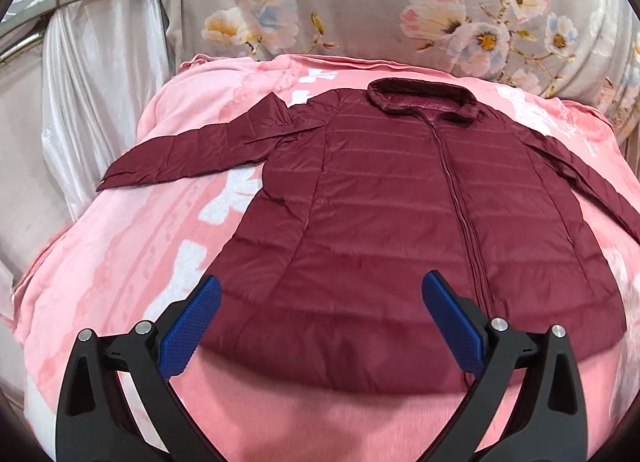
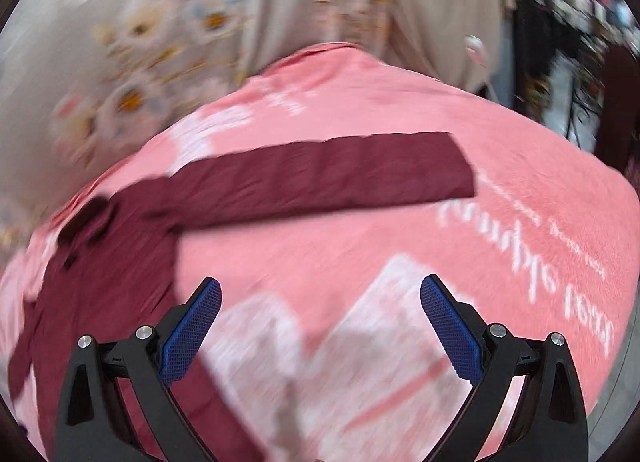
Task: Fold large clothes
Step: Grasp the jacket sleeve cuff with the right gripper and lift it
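Note:
A dark red quilted jacket lies flat and zipped on a pink blanket, collar at the far end, both sleeves spread out to the sides. My left gripper is open and empty, hovering above the jacket's hem near its left front. In the blurred right wrist view, the jacket's right sleeve stretches out straight across the blanket, with the jacket body at the left. My right gripper is open and empty above the blanket, just below that sleeve.
A grey floral cloth rises behind the blanket. White satin drapery hangs at the left. Dark clutter shows at the far right. White lettering is printed on the blanket.

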`<state>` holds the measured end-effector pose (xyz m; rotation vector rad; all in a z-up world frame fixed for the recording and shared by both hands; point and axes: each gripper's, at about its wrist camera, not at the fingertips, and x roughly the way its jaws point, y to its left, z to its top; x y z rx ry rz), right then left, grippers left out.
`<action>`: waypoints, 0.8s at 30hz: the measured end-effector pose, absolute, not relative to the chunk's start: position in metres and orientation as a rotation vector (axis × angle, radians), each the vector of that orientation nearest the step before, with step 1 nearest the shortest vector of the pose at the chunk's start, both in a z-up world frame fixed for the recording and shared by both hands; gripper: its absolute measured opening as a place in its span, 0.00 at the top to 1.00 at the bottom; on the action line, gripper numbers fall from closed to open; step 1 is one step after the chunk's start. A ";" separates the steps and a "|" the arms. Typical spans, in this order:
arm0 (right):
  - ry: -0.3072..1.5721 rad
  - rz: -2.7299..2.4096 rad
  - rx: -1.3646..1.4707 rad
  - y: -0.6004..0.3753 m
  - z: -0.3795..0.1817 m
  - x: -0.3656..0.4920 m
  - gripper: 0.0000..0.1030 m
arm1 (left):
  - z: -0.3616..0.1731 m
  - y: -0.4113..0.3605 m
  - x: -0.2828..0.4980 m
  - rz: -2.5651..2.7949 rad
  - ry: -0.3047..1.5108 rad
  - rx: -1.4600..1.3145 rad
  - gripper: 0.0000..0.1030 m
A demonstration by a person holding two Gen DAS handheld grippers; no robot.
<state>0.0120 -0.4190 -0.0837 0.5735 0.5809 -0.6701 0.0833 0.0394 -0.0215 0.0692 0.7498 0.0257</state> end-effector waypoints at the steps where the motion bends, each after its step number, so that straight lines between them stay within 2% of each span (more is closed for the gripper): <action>1: 0.573 -0.695 0.599 -0.436 -0.087 0.014 0.05 | -0.022 0.040 0.089 0.021 0.749 0.062 0.05; 6: 0.545 -0.787 0.768 -0.505 -0.117 0.020 0.06 | -0.023 0.040 0.114 0.024 0.705 0.047 0.05; 13: 0.528 -0.846 0.929 -0.551 -0.151 0.029 0.22 | -0.026 0.039 0.143 0.032 0.687 0.051 0.05; 15: 0.530 -0.876 0.903 -0.554 -0.151 0.035 0.30 | -0.029 0.039 0.151 0.021 0.716 0.038 0.05; 18: 0.533 -0.907 0.880 -0.561 -0.151 0.044 0.53 | -0.035 0.041 0.161 0.019 0.761 0.022 0.05; 20: 0.519 -0.894 0.895 -0.568 -0.151 0.049 0.86 | -0.038 0.042 0.166 0.021 0.774 0.015 0.05; 21: 0.513 -0.877 0.911 -0.570 -0.151 0.053 0.93 | -0.040 0.044 0.168 0.029 0.777 0.014 0.05; 24: 0.486 -0.858 0.881 -0.565 -0.132 0.069 0.95 | -0.042 0.047 0.173 0.033 0.777 0.015 0.05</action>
